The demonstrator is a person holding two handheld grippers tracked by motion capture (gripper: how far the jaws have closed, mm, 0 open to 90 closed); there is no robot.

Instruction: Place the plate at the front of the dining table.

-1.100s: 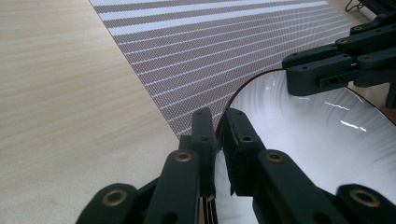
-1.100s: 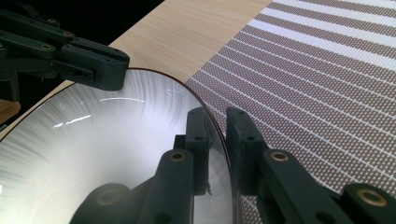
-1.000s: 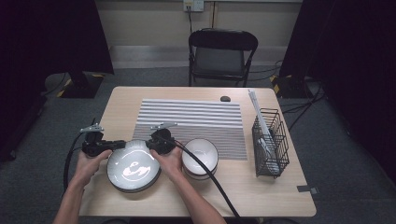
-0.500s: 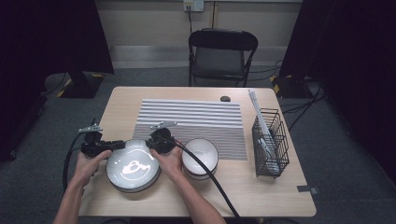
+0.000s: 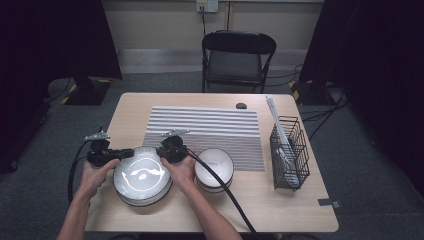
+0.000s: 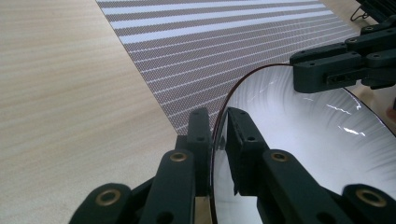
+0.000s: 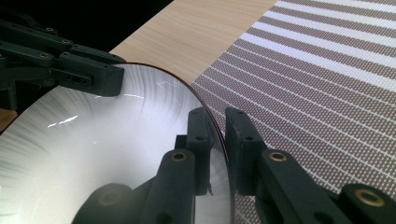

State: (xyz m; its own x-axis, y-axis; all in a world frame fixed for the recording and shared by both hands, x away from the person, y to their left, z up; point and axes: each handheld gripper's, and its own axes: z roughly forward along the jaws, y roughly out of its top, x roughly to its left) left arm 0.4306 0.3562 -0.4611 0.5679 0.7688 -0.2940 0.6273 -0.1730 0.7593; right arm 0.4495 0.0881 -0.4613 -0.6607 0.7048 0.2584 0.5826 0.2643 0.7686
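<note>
A large white plate (image 5: 142, 175) with a dark rim sits above the table's front left, held between both hands. My left gripper (image 6: 217, 114) grips its left rim, which stands between the two jaws; the jaws have just been closing on it. My right gripper (image 7: 215, 114) is shut on the opposite rim, one jaw inside the plate and one outside. In the high view the left gripper (image 5: 127, 154) and right gripper (image 5: 162, 150) face each other across the plate. Each gripper view shows the other gripper's jaws on the far rim.
A smaller white bowl (image 5: 214, 167) stands just right of the plate. A striped placemat (image 5: 205, 127) covers the table's middle. A black wire rack (image 5: 287, 152) stands at the right edge, a small dark object (image 5: 241, 105) lies at the back, and a folding chair (image 5: 237, 55) stands beyond.
</note>
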